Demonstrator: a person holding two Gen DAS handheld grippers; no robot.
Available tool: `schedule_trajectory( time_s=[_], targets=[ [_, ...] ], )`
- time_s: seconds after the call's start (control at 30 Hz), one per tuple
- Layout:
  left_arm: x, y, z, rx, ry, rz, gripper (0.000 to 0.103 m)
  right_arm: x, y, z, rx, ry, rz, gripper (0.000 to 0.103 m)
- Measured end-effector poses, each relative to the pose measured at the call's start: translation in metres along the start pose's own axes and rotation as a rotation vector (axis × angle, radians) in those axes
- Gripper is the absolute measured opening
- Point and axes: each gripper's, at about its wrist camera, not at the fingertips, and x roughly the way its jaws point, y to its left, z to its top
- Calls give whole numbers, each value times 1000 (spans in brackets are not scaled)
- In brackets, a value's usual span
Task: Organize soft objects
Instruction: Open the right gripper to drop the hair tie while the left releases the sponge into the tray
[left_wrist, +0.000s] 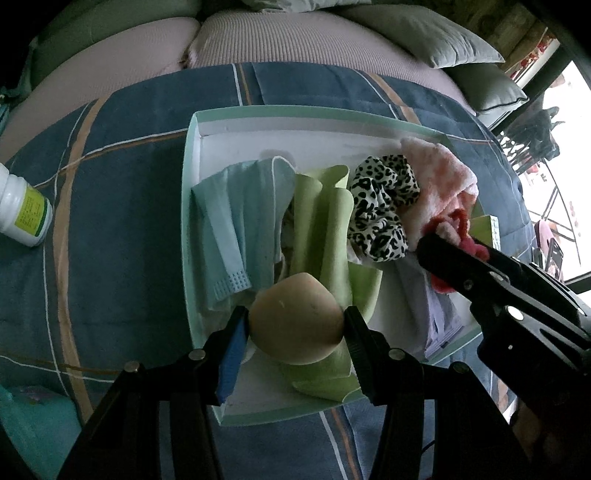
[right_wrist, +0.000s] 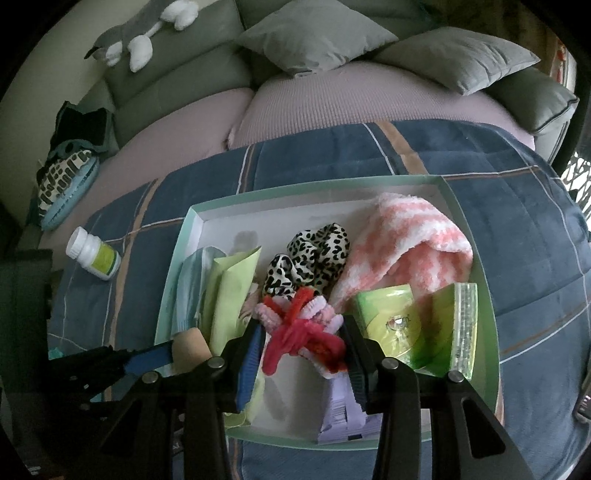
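A shallow pale-green box (left_wrist: 188, 184) (right_wrist: 480, 258) lies on a blue plaid blanket. My left gripper (left_wrist: 295, 325) is shut on a beige egg-shaped sponge (left_wrist: 295, 325) (right_wrist: 190, 347) over the box's near edge. My right gripper (right_wrist: 303, 343) (left_wrist: 443, 251) is shut on a red, pink and white fuzzy bundle (right_wrist: 303, 332) (left_wrist: 454, 229), low over the box floor. Inside lie a light-blue face mask (left_wrist: 229, 221) (right_wrist: 188, 288), a lime-green cloth (left_wrist: 325, 221) (right_wrist: 232, 291), a leopard-print scrunchie (left_wrist: 384, 206) (right_wrist: 314, 258) and a pink-and-white fluffy cloth (left_wrist: 443, 177) (right_wrist: 406, 243).
A green tissue pack (right_wrist: 424, 325) and a lilac packet (right_wrist: 343, 413) (left_wrist: 439, 306) sit at the box's near right. A white pill bottle (left_wrist: 22, 206) (right_wrist: 94, 256) lies on the blanket (left_wrist: 129, 166) (right_wrist: 517, 221) to the left. Grey cushions (right_wrist: 317, 33) and a sofa stand behind.
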Motion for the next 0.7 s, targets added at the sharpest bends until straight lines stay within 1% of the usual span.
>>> schedule_trajectory(
  time_s=[0.1, 0.13, 0.17, 0.6, 0.67, 0.7],
  targets=[
    [-2, 0, 0, 1, -3, -4, 57, -1, -1, 0, 5, -3, -2, 45],
    [-2, 0, 0, 1, -4, -6, 62, -1, -1, 0, 6, -4, -1, 45],
    [-3, 0, 0, 1, -7, -8, 64, -1, -1, 0, 6, -4, -1, 45],
    [-18, 2, 1, -4, -41, -24, 65, -7, -4, 2, 19, -20, 0, 48],
    [-21, 3, 1, -7, -47, -26, 65, -8, -4, 2, 21, -22, -1, 49],
    [-22, 4, 1, -8, -49, -26, 65, -8, -4, 2, 23, -24, -1, 53]
  ],
)
